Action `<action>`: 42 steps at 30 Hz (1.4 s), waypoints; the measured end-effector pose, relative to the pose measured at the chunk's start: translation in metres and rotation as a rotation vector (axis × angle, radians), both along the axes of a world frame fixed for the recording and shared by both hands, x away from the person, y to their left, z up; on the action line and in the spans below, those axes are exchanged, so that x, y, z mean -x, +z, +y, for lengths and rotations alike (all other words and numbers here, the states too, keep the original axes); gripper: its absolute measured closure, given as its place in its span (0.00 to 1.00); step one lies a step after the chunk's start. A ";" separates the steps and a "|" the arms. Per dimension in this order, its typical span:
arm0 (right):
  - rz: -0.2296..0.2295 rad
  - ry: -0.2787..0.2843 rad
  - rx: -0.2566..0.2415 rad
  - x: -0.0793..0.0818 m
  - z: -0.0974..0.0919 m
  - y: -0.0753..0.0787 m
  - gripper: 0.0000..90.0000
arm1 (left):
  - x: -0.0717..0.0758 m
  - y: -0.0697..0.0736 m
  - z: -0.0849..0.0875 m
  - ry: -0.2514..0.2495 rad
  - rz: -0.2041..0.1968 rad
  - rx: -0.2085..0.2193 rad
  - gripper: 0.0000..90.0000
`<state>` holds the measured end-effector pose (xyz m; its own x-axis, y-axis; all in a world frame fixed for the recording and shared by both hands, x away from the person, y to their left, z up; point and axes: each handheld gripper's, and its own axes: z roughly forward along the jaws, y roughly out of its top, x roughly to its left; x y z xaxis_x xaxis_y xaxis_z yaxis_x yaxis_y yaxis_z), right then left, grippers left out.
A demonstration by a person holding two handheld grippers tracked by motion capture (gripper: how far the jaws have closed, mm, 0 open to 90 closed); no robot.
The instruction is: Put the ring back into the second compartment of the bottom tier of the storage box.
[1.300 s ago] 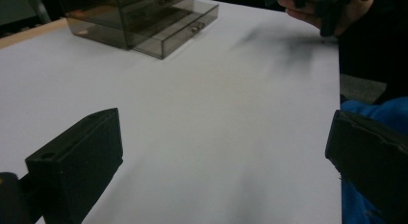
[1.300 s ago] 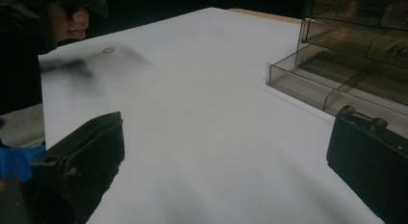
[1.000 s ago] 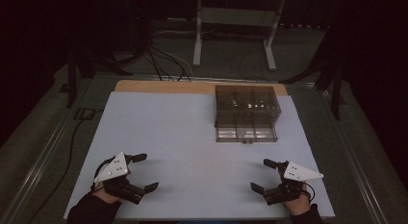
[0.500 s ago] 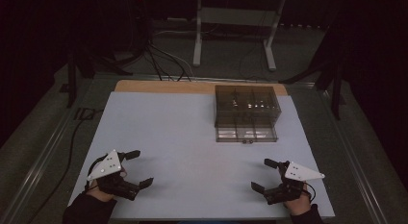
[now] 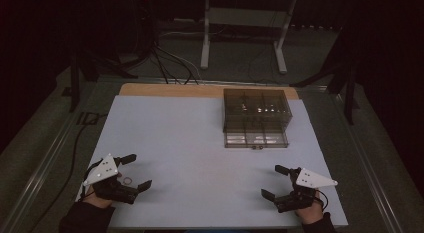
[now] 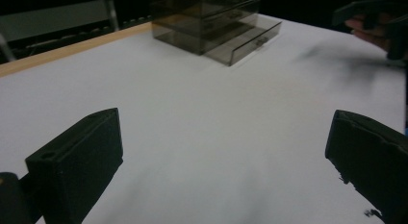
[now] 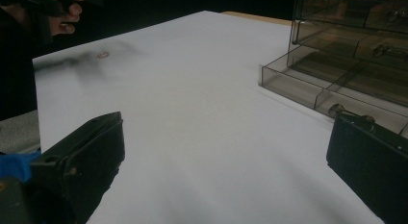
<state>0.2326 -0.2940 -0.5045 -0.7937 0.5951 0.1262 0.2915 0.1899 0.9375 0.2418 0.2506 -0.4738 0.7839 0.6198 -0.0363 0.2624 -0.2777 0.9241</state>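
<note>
In the high view, the left gripper (image 5: 133, 171) sat at the lower left of the frame with its jaws spread wide and nothing between them. A small ring (image 5: 128, 181) lay on the white table (image 5: 190, 143) in the gap between those jaws, touching neither. The right gripper (image 5: 274, 182) rested at the lower right, jaws likewise wide and holding nothing. A smoky clear drawer organizer (image 5: 256, 117) stood in the upper right part of the table, its bottom drawer (image 5: 256, 139) pulled out, well apart from both grippers.
</note>
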 end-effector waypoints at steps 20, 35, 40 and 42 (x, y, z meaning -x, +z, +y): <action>0.006 -0.002 0.001 0.000 0.000 -0.001 0.00 | -0.005 -0.010 0.039 0.122 0.053 -0.001 0.01; 0.011 -0.004 0.000 -0.001 0.000 -0.001 0.00 | -0.008 -0.027 0.058 0.177 0.188 -0.065 0.11; 0.010 -0.005 -0.004 -0.001 0.000 0.000 0.00 | -0.010 -0.032 0.057 0.179 0.215 -0.107 0.20; 0.014 -0.006 -0.001 -0.001 0.000 -0.001 0.00 | -0.011 -0.033 0.056 0.177 0.222 -0.129 0.26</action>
